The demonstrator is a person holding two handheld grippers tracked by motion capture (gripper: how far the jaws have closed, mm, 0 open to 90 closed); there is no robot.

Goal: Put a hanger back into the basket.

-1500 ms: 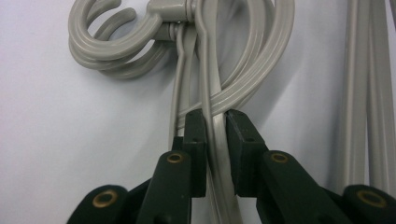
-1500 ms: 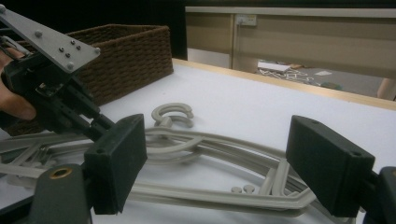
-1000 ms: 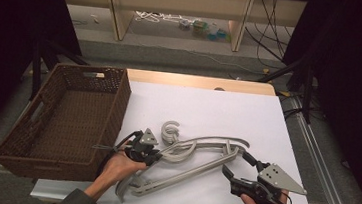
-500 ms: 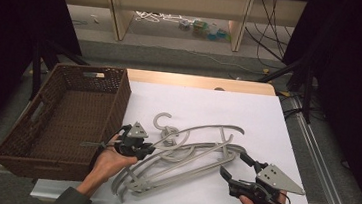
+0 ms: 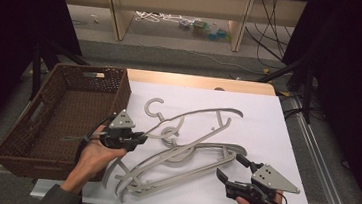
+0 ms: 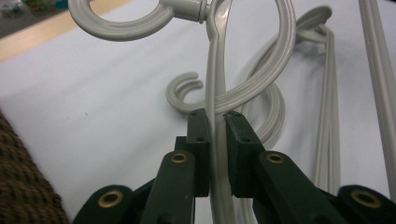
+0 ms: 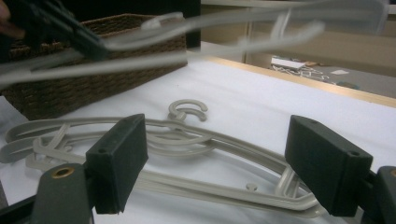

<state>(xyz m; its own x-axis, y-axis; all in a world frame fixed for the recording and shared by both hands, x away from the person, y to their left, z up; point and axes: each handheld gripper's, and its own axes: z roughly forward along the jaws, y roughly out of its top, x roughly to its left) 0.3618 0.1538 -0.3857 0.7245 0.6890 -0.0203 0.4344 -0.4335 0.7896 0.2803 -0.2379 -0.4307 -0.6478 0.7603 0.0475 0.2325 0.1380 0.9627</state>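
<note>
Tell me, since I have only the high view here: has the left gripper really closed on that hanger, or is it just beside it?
Observer: It has closed. In the left gripper view the left gripper has both jaws pressed against a thin arm of the lifted hanger, just below its hook.
Operator: And the right one?
Observer: The right gripper is wide open, with nothing between its jaws. It faces the hangers on the table.
Operator: Is the gripped hanger off the table?
Observer: Yes. In the right gripper view it hangs blurred in the air above the others, in front of the basket.
</note>
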